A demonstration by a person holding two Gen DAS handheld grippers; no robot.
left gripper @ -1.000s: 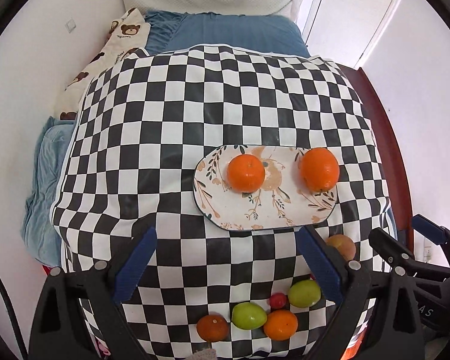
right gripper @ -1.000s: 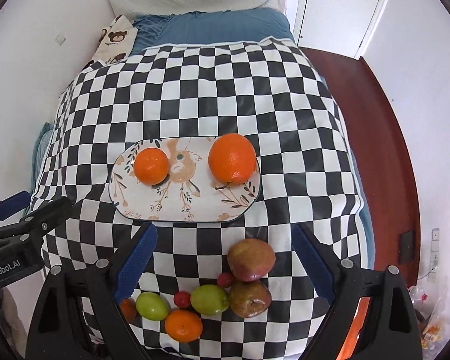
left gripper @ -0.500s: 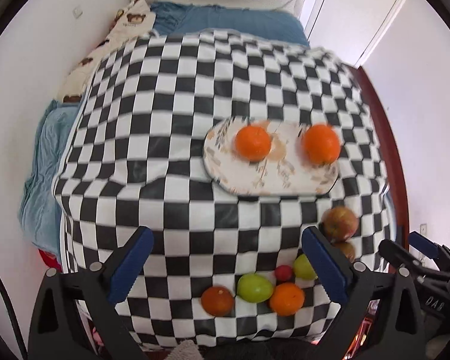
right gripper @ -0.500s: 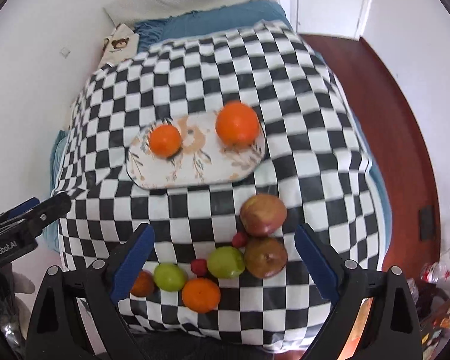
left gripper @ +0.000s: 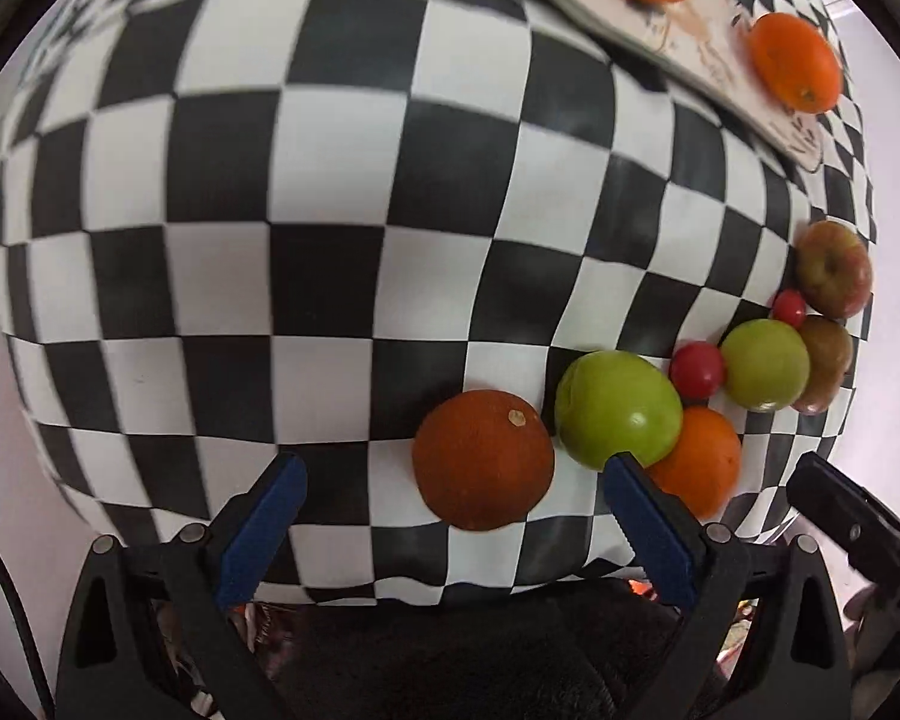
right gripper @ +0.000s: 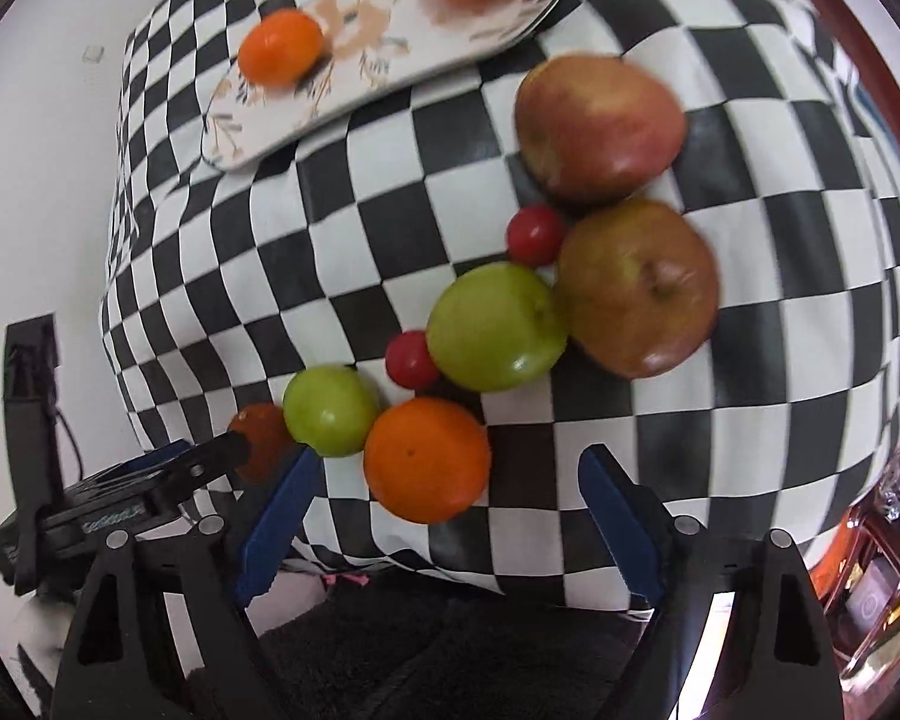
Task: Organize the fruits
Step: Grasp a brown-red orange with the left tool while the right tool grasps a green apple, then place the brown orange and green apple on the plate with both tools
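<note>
A cluster of fruit lies at the near edge of the checkered table. My left gripper is open, low over a dark orange that sits between its blue fingertips. A green fruit, a brighter orange, a second green fruit, two small red fruits and two apples lie to its right. My right gripper is open around the bright orange. A floral plate at the far side carries two oranges.
The table's near edge drops off just under both grippers. The left gripper's tool shows at the left of the right wrist view, beside the dark orange. A brown wooden floor lies to the right of the table.
Both grippers have dropped from high above the table down to the fruit cluster at the near edge. Each now frames an orange between open fingers. The fruit has not moved.
</note>
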